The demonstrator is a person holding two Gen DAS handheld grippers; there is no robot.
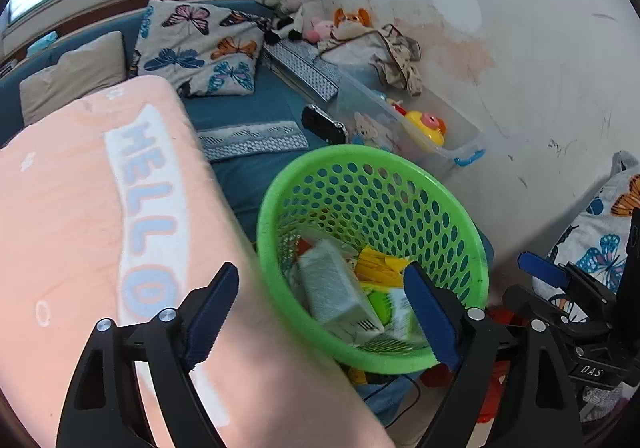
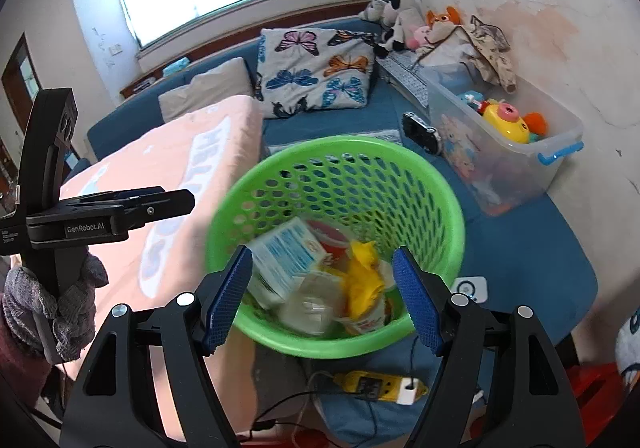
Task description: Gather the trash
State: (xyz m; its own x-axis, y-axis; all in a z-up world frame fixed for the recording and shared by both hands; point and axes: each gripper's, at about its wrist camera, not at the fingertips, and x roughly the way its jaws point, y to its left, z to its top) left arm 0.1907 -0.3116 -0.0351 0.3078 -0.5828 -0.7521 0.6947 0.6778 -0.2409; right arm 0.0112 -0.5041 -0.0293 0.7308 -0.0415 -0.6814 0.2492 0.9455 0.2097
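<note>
Grippers both spread wide, grasping nothing. Left gripper (image 1: 324,312) hovering above the near rim of a green perforated basket (image 1: 472,244), its right fingertip over the basket mouth, its left one over a peach "HELLO" blanket (image 1: 80,207). Right gripper (image 2: 322,298) poised over the same basket (image 2: 240,203), both fingers straddling the near rim.

Trash lying inside the basket, directly ahead of and below both sets of fingers: a white and blue carton (image 2: 286,252) toward the left finger of the right gripper, blurred; a crumpled yellow wrapper (image 2: 362,280) toward the right finger; a red and white cup-like piece (image 2: 332,238) beyond them. Same carton (image 1: 336,288) and yellow wrapper (image 1: 378,268) visible between the left gripper's fingers, plus a green and white packet (image 1: 394,310) just beside the right fingertip.

Beyond the basket: blue sofa (image 2: 520,248), butterfly cushion (image 2: 316,71), clear plastic bin (image 2: 560,151) of toys ahead and to the right, plush toys (image 2: 404,17) against the wall. Below the basket, nearer the right gripper, a yellow power strip (image 2: 376,388) with a black cable. Left of the right gripper, the other gripper's body in a grey-gloved hand (image 2: 60,304).
</note>
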